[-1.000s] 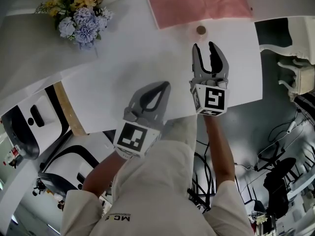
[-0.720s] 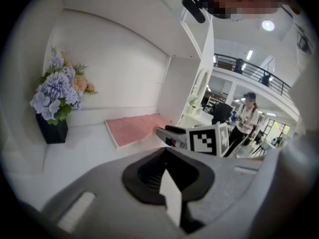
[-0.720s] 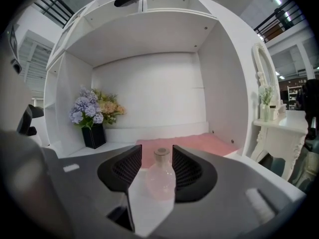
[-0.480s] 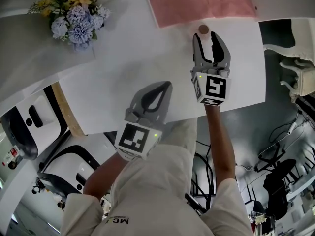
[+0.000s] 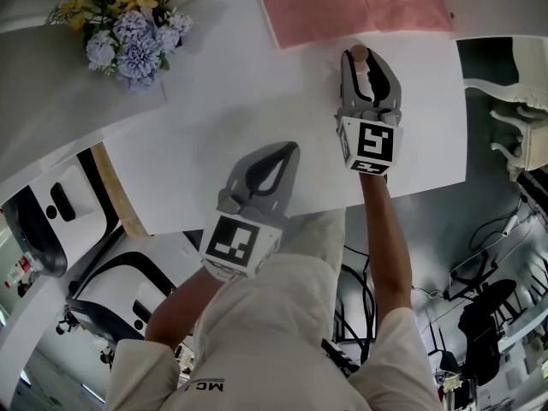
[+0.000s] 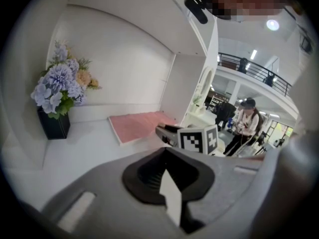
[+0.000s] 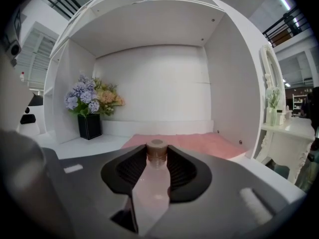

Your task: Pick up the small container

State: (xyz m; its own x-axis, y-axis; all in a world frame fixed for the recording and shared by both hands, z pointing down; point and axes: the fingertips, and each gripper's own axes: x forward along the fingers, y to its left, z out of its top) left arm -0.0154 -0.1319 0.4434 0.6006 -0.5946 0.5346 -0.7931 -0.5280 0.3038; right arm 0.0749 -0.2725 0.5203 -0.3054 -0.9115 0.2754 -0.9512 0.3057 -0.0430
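Observation:
The small container [image 5: 360,52] is a clear pinkish bottle with a brown cap [image 7: 156,148]. It stands on the white tabletop [image 5: 223,101], just in front of the pink mat [image 5: 355,2]. My right gripper [image 5: 363,60] reaches around it, its jaws closing, and both pads touch the bottle's neck in the right gripper view [image 7: 156,158]. My left gripper [image 5: 288,148] hovers near the table's front edge, shut with nothing in it. Its joined jaws [image 6: 167,156] fill the lower part of the left gripper view.
A bunch of blue and yellow flowers [image 5: 128,24] in a dark vase [image 7: 89,126] stands at the back left. The table's right edge [image 5: 458,101] drops off close to my right gripper. White shelving walls enclose the back.
My right gripper has moved forward until the container sits between its jaws, and the jaws have narrowed onto it. The left gripper has stayed put.

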